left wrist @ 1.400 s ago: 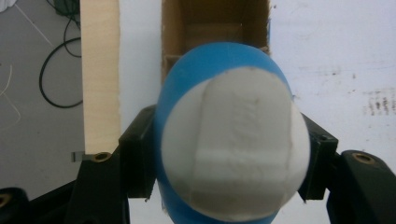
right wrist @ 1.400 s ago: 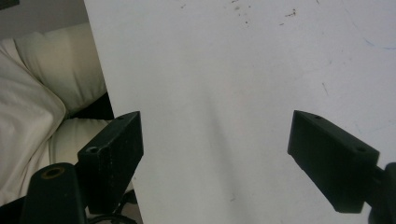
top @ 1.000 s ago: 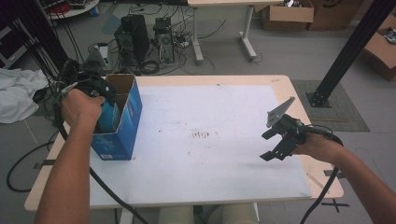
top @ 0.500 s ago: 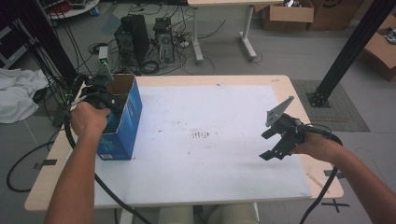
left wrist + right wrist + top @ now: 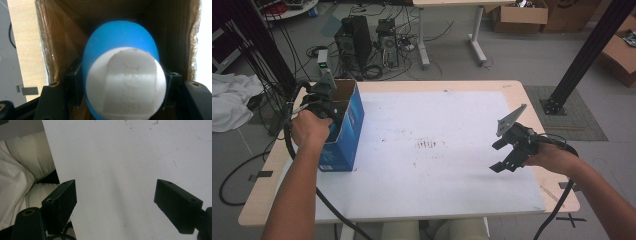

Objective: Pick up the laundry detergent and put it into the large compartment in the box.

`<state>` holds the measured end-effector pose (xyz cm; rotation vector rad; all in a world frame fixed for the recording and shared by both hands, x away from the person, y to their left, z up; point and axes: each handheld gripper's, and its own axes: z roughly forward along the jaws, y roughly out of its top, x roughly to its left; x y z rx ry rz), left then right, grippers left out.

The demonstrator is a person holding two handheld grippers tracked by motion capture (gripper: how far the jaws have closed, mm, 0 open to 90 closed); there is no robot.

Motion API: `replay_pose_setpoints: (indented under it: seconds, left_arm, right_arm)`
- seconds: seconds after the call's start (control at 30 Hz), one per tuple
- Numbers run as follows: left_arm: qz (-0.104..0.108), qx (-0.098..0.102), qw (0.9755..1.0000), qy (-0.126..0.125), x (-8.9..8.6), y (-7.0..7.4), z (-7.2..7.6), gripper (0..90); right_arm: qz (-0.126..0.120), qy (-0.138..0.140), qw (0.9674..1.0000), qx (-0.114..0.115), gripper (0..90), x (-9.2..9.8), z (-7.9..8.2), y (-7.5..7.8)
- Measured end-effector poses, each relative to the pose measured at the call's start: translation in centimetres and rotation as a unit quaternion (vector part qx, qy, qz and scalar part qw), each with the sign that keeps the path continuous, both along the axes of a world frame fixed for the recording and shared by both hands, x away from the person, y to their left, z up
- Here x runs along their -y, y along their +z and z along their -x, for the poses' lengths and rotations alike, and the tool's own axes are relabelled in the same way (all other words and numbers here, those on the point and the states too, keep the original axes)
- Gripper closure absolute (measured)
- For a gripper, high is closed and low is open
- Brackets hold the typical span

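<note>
White-topped table (image 5: 452, 175), blue cardboard box (image 5: 343, 131) at left of frame. Left gripper (image 5: 122, 100), jaws clamped on a blue-and-white bottle (image 5: 122, 75) inside the box; release low and centred. Right gripper (image 5: 125, 205), lower right, wide open, empty.

The high view looks forward and down over the whole table (image 5: 412, 210). The left gripper view sits close, facing into the blue box (image 5: 343, 131) at the table's left edge. The right gripper view faces the table's near edge; both share the table's white sheet (image 5: 125, 170).
</note>
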<state>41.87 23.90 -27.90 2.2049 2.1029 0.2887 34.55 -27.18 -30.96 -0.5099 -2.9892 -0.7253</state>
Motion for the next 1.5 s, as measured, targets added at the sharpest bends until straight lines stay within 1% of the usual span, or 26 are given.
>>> replay_pose_setpoints:
  seconds: [0.23, 0.37, 0.73, 0.87, 1.13, 1.23, 1.33, 1.43, 1.5]
  left_arm:
    - [-0.001, -0.001, 1.0000, 0.001, -0.12, -0.05, 0.12, 36.3]
    - [0.003, 0.003, 1.0000, 0.007, -0.29, 0.07, 0.19, 35.8]
    - [0.010, 0.011, 0.9999, 0.008, -0.51, 0.19, 0.33, 33.3]
    - [0.013, 0.011, 0.9998, 0.009, -0.54, 0.23, 0.33, 32.7]
    - [0.012, 0.025, 0.9995, 0.013, -0.50, 0.42, 0.33, 30.6]
    - [0.011, 0.024, 0.9996, 0.010, -0.46, 0.56, 0.35, 29.7]
    - [0.010, 0.029, 0.9994, 0.013, -0.48, 0.71, 0.38, 27.9]
    - [0.004, 0.029, 0.9995, 0.011, -0.51, 0.79, 0.47, 27.8]
    - [0.009, 0.031, 0.9994, 0.012, -0.62, 0.86, 0.53, 28.1]
  right_arm:
    - [-0.003, -0.002, 1.0000, -0.001, 18.3, 0.16, 0.02, -0.04]
    - [-0.003, -0.003, 1.0000, 0.000, 18.3, 0.23, 0.07, 0.08]
    - [-0.001, 0.000, 1.0000, -0.002, 18.4, 0.01, 0.12, 0.00]
    - [-0.001, 0.000, 1.0000, -0.002, 18.4, 0.01, 0.12, 0.01]
    - [-0.002, 0.001, 1.0000, -0.002, 18.4, 0.05, 0.17, -0.03]
    - [-0.001, 0.000, 1.0000, -0.002, 18.4, 0.09, 0.20, -0.01]
    - [-0.002, 0.001, 1.0000, 0.000, 18.4, 0.08, 0.19, 0.02]
    - [-0.002, 0.002, 1.0000, -0.001, 18.4, 0.04, 0.24, 0.02]
    - [-0.001, 0.002, 1.0000, 0.000, 18.4, 0.05, 0.21, 0.00]
